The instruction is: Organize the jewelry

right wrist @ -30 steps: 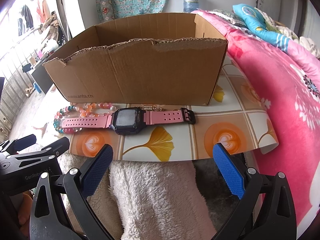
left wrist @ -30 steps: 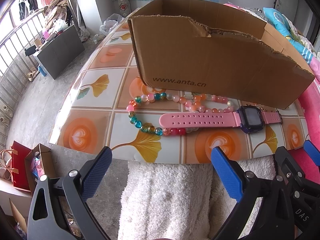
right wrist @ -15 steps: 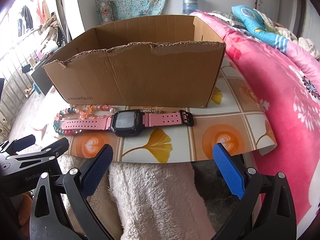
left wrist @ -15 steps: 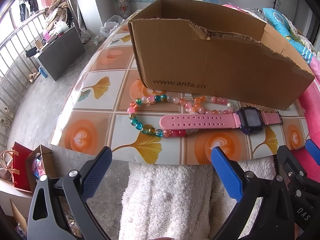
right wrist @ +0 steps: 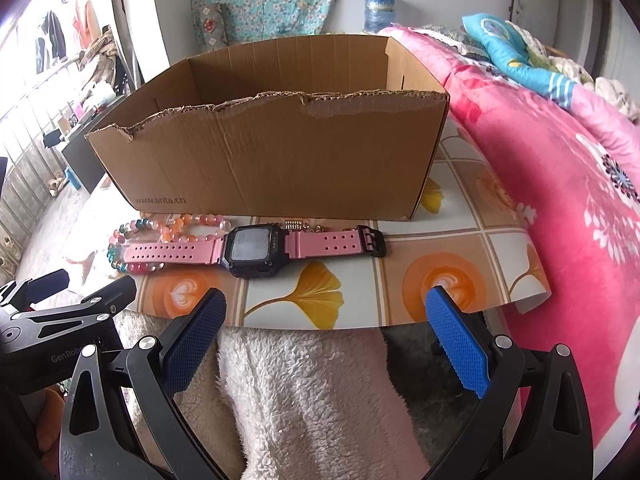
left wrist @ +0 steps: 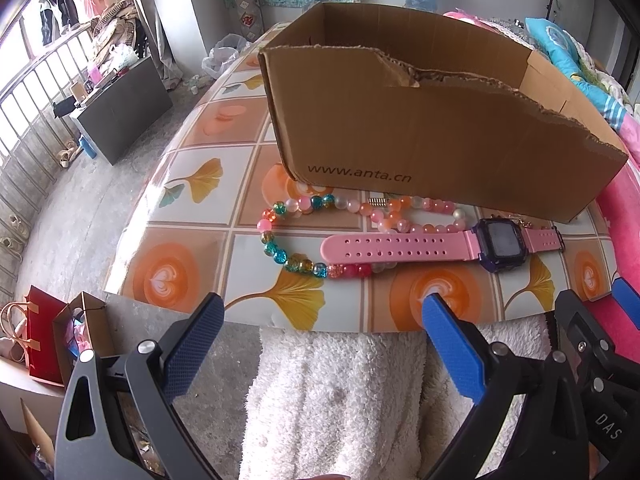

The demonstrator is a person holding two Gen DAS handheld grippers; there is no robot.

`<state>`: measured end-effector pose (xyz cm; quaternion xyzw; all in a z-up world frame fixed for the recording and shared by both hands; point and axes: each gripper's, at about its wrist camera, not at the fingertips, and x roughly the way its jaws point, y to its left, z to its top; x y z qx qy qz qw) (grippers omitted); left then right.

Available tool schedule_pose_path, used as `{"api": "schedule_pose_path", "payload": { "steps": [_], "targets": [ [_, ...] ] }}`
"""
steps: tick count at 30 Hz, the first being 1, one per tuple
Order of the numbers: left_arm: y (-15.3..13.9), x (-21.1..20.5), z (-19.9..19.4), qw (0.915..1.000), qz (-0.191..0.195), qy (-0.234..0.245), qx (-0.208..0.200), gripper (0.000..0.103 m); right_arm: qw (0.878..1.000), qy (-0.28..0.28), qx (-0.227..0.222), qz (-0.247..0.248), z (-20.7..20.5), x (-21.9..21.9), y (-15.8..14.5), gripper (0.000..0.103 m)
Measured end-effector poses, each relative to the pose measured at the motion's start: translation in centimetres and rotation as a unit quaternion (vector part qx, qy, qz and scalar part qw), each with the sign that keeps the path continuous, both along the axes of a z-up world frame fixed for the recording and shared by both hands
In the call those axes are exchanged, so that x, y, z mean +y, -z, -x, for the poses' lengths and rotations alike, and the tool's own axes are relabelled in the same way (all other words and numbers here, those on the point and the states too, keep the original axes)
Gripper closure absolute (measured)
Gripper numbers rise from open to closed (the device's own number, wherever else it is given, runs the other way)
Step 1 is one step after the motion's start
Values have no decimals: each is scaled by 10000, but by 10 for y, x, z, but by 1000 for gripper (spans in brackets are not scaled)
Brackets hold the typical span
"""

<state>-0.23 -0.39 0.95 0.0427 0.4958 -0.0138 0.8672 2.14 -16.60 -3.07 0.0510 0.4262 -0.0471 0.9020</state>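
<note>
- I read "www.anta.cn" in dark print on the front wall of the torn brown cardboard box [left wrist: 440, 136], near its lower left corner.
- On the black body of the right gripper [left wrist: 624, 304] I read "DAS".
- On the black body of the left gripper [right wrist: 44, 286] I read "GenRob", the rest hidden.

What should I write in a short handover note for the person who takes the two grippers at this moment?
Left gripper: open, empty, held short of the table edge.
Right gripper: open, empty, also short of the edge.
Pink watch: flat on the table in front of the cardboard box, strap lying over the bead bracelets.
Done: nothing seems packed yet; what shows of the box's inside looks empty.
Left: move watch and bracelets, probably into the box.
</note>
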Motion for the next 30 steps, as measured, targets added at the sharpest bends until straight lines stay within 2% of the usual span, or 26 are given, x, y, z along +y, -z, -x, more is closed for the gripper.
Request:
{"api": "schedule_pose_path", "payload": {
  "steps": [20, 30],
  "targets": [
    [-5, -2, 0, 9997, -142, 28, -184, 6, 9997, 9, -182, 131, -2, 2, -5, 7],
    [1, 12, -5, 9997, -129, -42, -227, 6, 9996, -43, -212, 183, -4, 7, -1, 7]
  ]
}}
